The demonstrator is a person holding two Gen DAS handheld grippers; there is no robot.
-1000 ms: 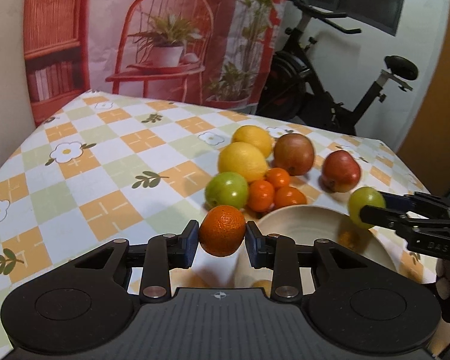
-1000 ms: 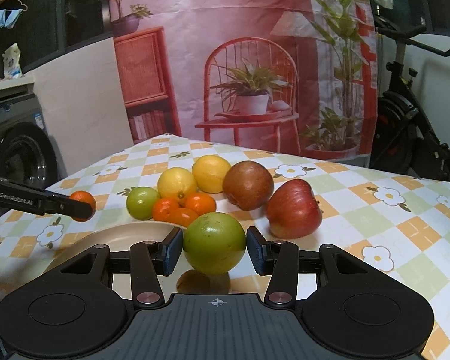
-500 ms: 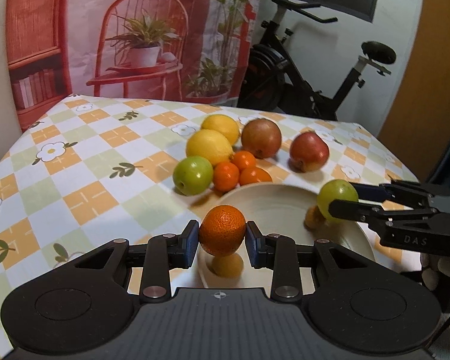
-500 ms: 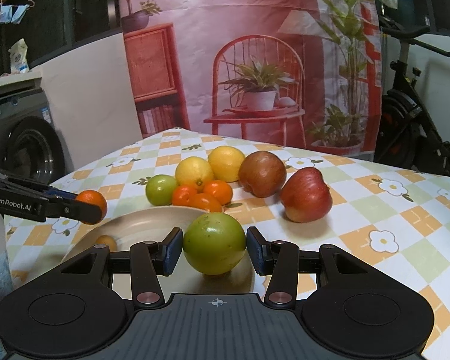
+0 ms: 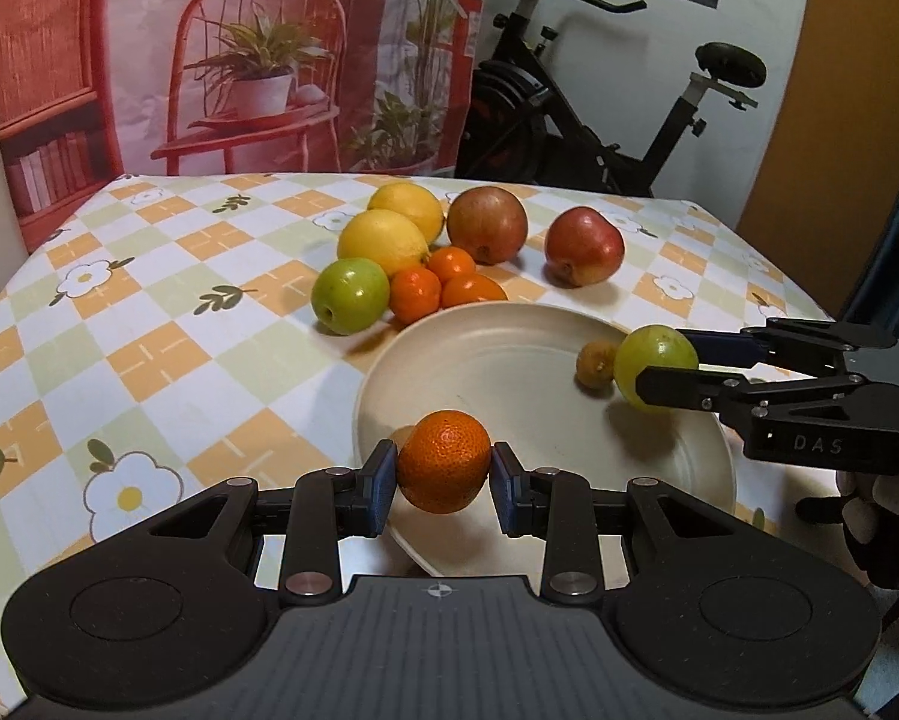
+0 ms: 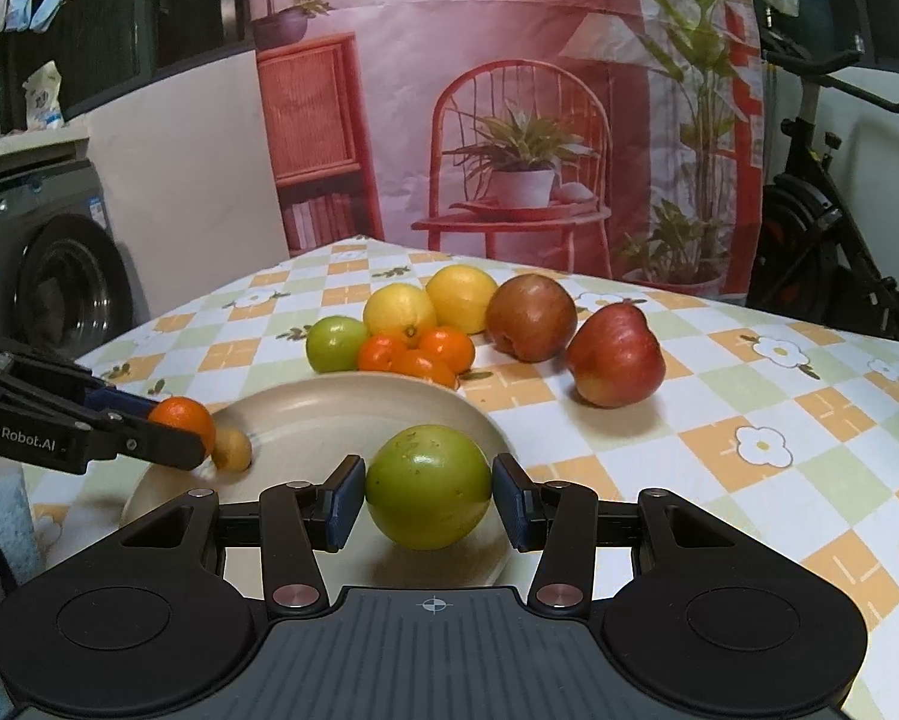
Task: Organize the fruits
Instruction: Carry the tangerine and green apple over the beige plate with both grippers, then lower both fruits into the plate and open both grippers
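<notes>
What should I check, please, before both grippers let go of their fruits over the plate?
1. The left gripper holds the orange between both pads: ok.
2. The right gripper holds the green apple between both pads: ok.
3. Both fruits are above the plate, not the tablecloth: ok.
4. Height of each fruit above the plate is small enough for a soft drop: cannot tell.
5. Free room in the plate: ok, but there is a small yellowish reflection of fruit beside each gripper.
6. The other fruits, such as the red apple, lie outside the plate and away from both grippers: ok.
</notes>
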